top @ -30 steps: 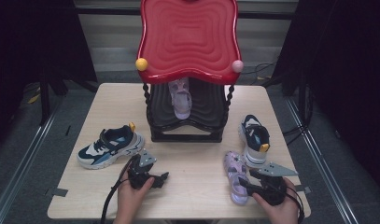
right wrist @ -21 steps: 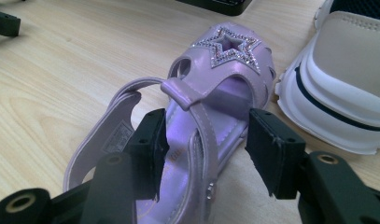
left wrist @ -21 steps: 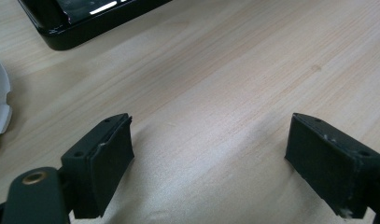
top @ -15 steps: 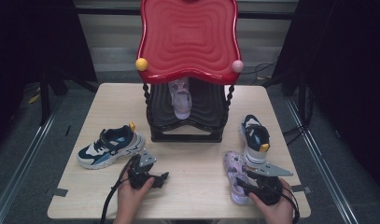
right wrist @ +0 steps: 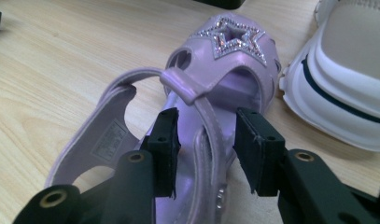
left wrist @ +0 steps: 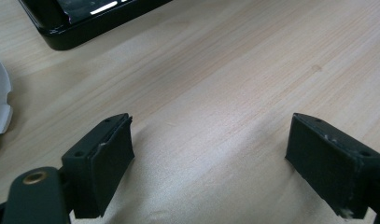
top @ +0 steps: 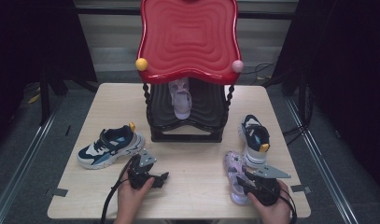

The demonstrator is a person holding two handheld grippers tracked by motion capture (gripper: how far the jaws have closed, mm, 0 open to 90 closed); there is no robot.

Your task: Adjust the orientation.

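— While the right gripper sits low over the purple sandal, how do its jaws stand?

— They straddle the sandal's side wall and strap, one pad inside the shoe and one outside. They have just been closing, yet a gap shows on each side of the strap, so the pads do not press on it.

— And where does that sandal lie?

— Flat on the wooden table, at the near right, toe pointing away from the person, with its star-trimmed front just beside the white and navy sneaker.

— What about the left gripper?

— Its jaws stand wide apart above bare wood, with nothing between them. From the high view it rests in the left hand near the front edge, just below the blue sneaker.

— Anything further back?

— A black rack under a red wavy top, holding a second purple sandal on its shelf.
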